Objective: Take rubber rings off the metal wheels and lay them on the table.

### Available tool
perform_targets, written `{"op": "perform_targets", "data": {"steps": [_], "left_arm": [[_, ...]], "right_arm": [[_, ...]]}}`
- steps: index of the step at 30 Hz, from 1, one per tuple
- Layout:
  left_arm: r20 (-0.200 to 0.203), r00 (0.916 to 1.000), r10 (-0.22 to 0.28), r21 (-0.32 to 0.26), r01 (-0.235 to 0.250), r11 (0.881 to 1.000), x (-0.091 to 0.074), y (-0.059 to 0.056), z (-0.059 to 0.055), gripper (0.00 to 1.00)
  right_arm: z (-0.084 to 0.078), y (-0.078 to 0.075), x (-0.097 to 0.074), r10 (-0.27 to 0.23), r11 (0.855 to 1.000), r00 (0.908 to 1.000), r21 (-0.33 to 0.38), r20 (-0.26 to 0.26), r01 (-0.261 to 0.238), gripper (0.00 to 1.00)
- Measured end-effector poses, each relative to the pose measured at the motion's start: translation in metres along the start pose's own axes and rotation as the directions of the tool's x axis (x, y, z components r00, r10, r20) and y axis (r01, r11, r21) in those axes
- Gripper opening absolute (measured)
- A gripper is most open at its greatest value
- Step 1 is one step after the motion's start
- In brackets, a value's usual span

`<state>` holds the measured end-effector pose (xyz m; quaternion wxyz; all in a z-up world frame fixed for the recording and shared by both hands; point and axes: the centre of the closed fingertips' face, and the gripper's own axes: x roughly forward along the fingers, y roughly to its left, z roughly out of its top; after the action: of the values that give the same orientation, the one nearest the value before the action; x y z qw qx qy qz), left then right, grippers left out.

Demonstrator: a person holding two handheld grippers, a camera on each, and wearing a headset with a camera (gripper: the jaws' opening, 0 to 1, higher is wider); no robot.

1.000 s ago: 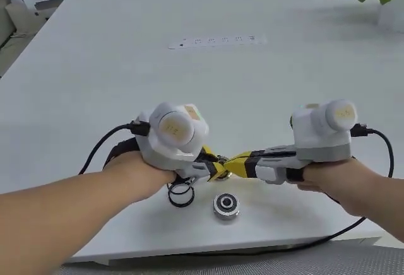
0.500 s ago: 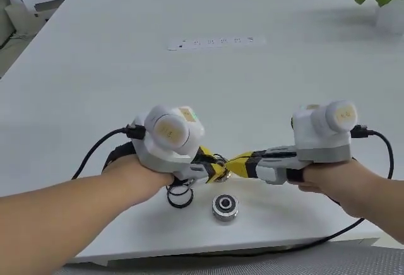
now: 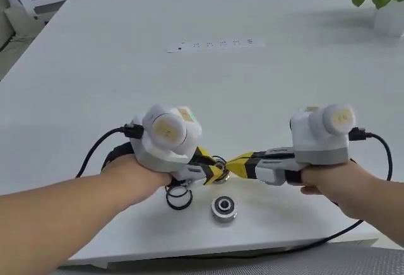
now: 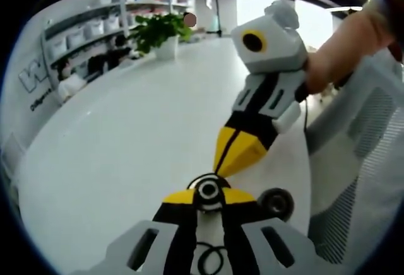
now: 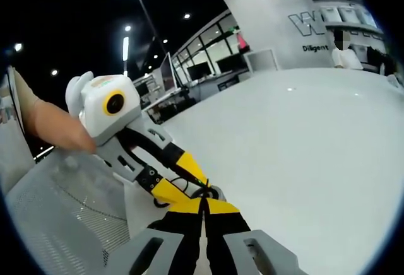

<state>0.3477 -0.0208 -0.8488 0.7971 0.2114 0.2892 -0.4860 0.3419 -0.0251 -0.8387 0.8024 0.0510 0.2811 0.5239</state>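
Metal wheel (image 4: pixel 208 190) clamped between the left gripper's (image 3: pixel 212 170) jaws, we judge as an anchor against the pull; right gripper (image 3: pixel 233 163) meets it tip to tip, jaws pressed together on the black ring (image 4: pixel 201 176) at the wheel's rim, apparently to peel it; loose rings (image 3: pixel 179 197) and a second wheel (image 3: pixel 224 206) lie just beside on the table (image 3: pixel 126 73), near its front edge.
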Motion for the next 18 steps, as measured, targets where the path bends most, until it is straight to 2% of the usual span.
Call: {"op": "perform_targets", "data": {"steps": [4,9,18], "left_arm": [[0.007,1.0000,-0.005,-0.004,0.005,1.000,-0.003,-0.001,0.001,0.18],[0.033,0.9994,-0.009,-0.011,0.010,1.000,-0.009,-0.002,0.007,0.21],[0.067,0.9976,-0.017,-0.010,0.017,1.000,-0.025,-0.003,0.014,0.26]], "right_arm": [[0.001,0.000,0.001,0.000,1.000,1.0000,-0.001,0.001,0.000,0.00],[0.002,0.000,0.002,0.002,1.000,1.0000,0.002,0.003,-0.002,0.00],[0.007,0.000,0.000,0.007,1.000,0.9998,0.015,0.017,-0.007,0.00]]}}
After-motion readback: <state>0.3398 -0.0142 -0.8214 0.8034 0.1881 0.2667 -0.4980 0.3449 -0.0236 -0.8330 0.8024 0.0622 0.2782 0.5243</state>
